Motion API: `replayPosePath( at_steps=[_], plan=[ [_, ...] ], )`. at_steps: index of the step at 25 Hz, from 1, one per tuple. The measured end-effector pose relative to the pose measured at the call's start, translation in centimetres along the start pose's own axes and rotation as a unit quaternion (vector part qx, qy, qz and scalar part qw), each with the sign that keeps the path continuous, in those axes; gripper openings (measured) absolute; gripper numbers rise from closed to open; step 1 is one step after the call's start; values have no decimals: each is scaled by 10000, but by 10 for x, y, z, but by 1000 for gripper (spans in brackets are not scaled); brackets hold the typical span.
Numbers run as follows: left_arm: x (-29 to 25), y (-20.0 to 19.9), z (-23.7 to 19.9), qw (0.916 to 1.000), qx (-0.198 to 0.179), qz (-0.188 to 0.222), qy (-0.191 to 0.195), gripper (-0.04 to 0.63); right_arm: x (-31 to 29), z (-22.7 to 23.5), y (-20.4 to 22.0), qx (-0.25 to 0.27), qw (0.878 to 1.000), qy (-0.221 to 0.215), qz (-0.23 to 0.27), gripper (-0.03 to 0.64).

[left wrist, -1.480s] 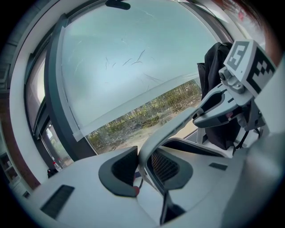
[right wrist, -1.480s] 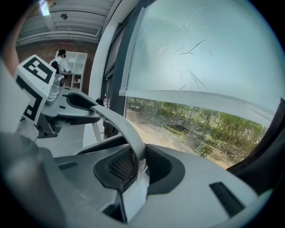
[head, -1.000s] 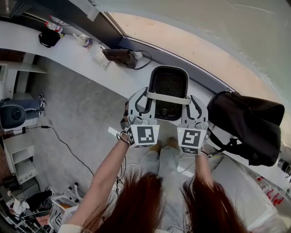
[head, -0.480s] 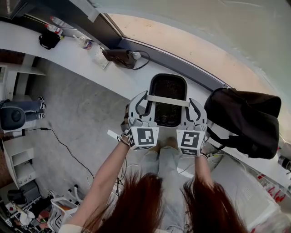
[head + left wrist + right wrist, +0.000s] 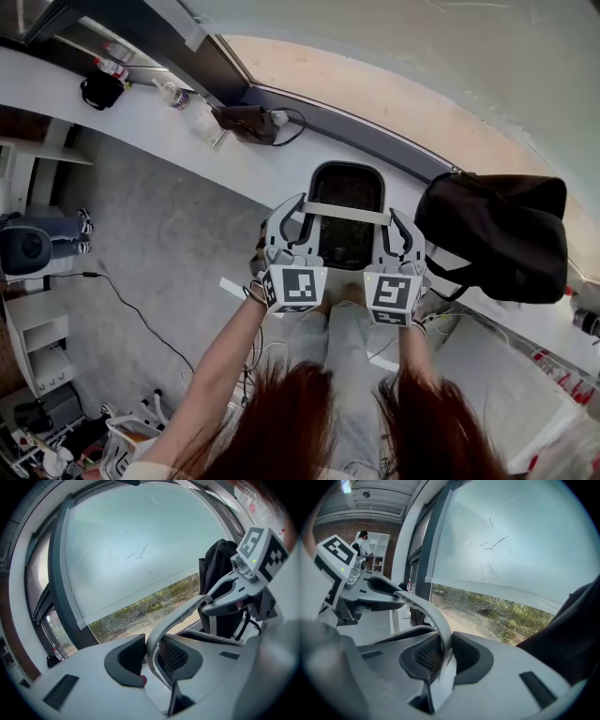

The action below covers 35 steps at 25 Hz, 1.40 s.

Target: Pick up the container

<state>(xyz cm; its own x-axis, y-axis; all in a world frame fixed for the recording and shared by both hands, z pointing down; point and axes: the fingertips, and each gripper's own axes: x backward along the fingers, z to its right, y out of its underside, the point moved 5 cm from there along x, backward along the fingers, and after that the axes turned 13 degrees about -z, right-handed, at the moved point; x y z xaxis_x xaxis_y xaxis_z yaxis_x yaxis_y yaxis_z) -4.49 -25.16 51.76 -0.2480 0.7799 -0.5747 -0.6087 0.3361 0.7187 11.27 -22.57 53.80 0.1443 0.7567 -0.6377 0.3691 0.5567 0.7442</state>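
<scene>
1. Left claw [image 5: 298,208] is pinching the left end of the handle [image 5: 344,210], with the pale band sitting between its dark pads. Only a narrow strip is being gripped, so any easing of the pads could be letting the band slide out and dropping that side.
2. Hanging from that handle between the two claws, the container [image 5: 347,187] is sitting over the table [image 5: 187,131] edge by the window. I cannot tell whether its base is clearing the table. If it is dragging, the rim nearest the person could be catching the edge and tipping the whole thing.
3. Arching thinly between the claws, the handle is carrying all the weight. If the claws are pulling apart or pushing together, it could be bending or twisting out of one grip.
4. Right claw [image 5: 398,217] is pinching the right end of the handle in the same way, pads pressing on either face of the band. If one claw is rising faster than the other, the container could be tilting and swinging toward the lower side, and that would be straining the weaker pinch.
5. Lying on the table near the container's right side, the backpack [image 5: 497,234] is crowding that flank. A drift to the right could be bumping the container against it, or snagging a loose strap.
</scene>
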Motion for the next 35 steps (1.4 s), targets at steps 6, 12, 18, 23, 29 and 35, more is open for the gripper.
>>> replayPosePath(
  at_steps=[6,12,18,23,29,35],
  plan=[
    [28,-9,0,9999,-125,89,79,98,31,-4,-7,-92,9998,131,97,77],
    [51,-25,-7,9995,-92,290,80,98,58,-5,-21,-133,9995,238,159,77],
    [82,-41,-15,9991,-136,391,109,98,92,-9,-38,-211,9989,320,253,77],
    [107,-52,-28,9991,-127,374,143,98,119,-14,-59,-312,9982,359,360,77],
    [140,-65,-50,9992,0,398,53,98,147,-26,-86,-242,9974,426,528,77],
    [169,-82,-68,9990,12,436,67,98,173,-33,-108,-306,9963,506,630,77]
  ],
)
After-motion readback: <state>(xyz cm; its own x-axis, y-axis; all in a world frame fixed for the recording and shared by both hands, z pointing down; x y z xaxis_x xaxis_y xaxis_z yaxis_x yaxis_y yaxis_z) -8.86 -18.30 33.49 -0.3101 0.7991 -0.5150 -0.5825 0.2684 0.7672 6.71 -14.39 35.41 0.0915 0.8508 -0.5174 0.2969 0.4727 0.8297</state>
